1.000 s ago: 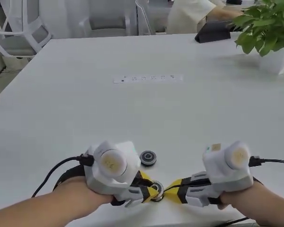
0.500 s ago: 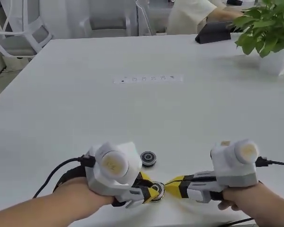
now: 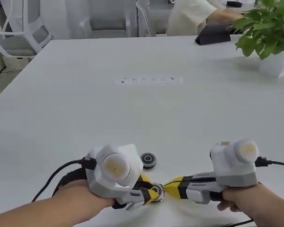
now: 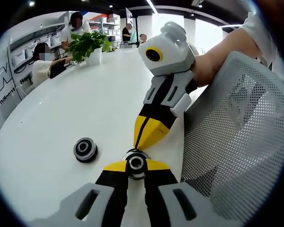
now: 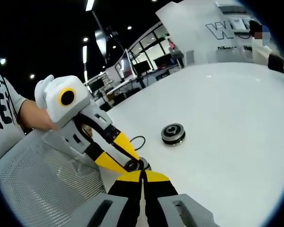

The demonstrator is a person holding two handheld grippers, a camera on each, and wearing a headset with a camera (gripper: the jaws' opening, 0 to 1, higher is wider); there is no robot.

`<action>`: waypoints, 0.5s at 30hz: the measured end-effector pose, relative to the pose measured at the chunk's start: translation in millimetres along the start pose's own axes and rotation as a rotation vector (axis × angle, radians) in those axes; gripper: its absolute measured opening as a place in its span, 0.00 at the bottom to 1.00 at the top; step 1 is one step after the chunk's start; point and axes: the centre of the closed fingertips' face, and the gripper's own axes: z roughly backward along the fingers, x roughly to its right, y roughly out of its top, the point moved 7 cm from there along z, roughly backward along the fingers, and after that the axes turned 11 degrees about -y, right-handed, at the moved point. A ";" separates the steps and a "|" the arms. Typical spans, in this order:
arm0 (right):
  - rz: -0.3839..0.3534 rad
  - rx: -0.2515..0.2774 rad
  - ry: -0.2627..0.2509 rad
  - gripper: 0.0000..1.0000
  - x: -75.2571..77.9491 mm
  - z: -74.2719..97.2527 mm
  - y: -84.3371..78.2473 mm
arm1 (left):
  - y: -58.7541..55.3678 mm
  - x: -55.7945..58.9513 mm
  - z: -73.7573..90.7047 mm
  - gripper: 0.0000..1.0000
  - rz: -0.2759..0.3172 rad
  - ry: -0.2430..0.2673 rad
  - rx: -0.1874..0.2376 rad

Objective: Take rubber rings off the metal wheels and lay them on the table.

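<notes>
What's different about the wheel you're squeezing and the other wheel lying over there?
The squeezed wheel is clamped between the jaws of the left tool; the other wheel lies loose on the table. The right tool puts its closed tip against the squeezed wheel; the other wheel sits apart from both tools. Both are small and round, with a dark outer ring and a shiny metal middle.
</notes>
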 end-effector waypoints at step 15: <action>0.009 0.016 0.031 0.00 -4.7 -2.1 1.2 | 0.3 -0.2 0.1 0.07 0.005 0.000 0.001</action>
